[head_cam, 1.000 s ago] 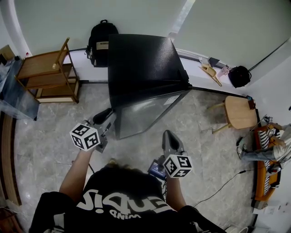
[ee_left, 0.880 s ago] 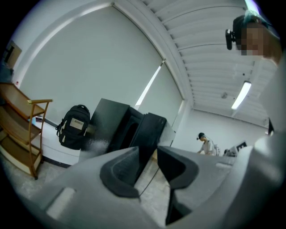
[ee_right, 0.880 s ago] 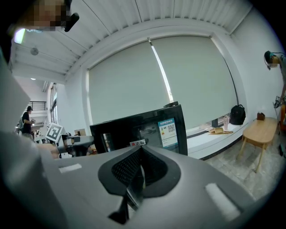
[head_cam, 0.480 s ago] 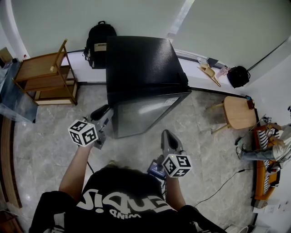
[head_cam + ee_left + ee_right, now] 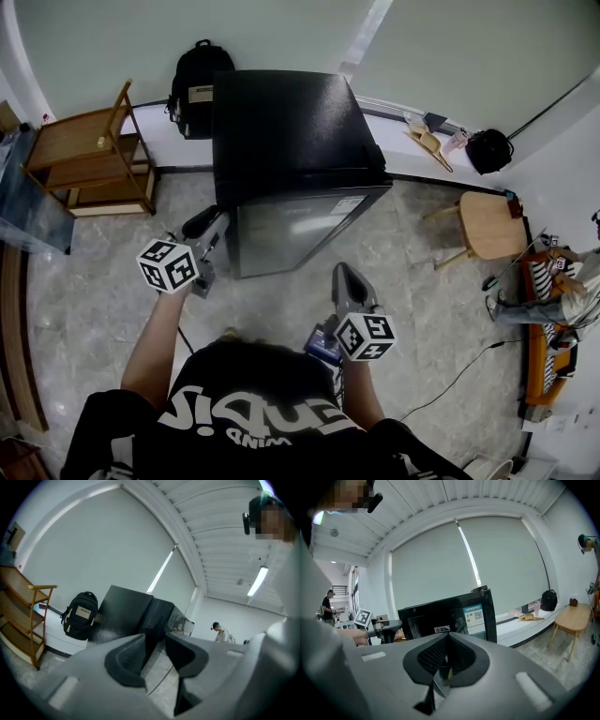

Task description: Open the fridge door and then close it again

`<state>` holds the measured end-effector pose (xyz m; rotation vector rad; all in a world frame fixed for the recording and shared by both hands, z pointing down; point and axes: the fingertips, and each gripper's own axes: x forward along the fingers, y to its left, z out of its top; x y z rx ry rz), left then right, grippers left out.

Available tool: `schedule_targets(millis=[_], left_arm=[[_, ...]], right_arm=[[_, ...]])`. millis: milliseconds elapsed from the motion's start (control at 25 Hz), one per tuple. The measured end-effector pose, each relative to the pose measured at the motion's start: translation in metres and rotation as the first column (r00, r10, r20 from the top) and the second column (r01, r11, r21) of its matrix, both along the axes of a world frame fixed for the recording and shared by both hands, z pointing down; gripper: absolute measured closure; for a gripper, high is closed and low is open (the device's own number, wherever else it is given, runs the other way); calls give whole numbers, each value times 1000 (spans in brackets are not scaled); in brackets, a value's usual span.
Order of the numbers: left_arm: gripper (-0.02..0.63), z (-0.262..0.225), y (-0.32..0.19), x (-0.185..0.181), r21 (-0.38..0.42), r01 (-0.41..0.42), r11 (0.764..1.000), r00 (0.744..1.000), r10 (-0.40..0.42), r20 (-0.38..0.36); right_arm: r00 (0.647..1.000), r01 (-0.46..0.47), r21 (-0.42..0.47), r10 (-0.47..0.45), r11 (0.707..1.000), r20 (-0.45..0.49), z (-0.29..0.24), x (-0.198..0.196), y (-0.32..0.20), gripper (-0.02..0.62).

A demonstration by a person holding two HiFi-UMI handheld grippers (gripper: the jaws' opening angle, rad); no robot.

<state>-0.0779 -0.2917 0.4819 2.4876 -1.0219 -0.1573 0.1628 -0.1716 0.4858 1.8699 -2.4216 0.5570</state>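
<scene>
Since a second ago the door has swung in from slightly ajar and now looks shut against the black fridge, which stands on the tiled floor by the wall. The left gripper has drawn a little aside and sits just beside the door's left edge, its fingers apart with nothing between them. The right gripper hangs in front of the door, clear of it, fingers pressed together and empty. A backpack and a wooden shelf stand left of the fridge.

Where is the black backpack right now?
In the head view the backpack sits by the back wall at upper left, between the fridge and the wooden shelf.
</scene>
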Motion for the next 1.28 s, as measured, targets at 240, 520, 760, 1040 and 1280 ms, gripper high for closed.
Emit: schedule_targets(millis=[240,520,760,1040,1280], left_arm=[[476,1,1,-2,-9,18,1000,1000,-18,2],[491,5,22,3,-17,-1,1000,998,2,60],[500,-7,53,9,23,-24,999,993,21,119],[515,-16,91,5,66,-16,998,983,4,182],[531,-13,111,-13,71,63,995,974,-77,214]], right_arm=[[1000,3,-6,-3,1000,13,3,-2,-3,598],[1000,15,-2,-15,1000,16,-1,-1,-3,598],[999,50,5,-50,999,11,-9,-5,0,598],[994,104,3,-104,995,12,-9,-18,5,598],[991,130,-9,-130,991,14,-4,-26,12,598]])
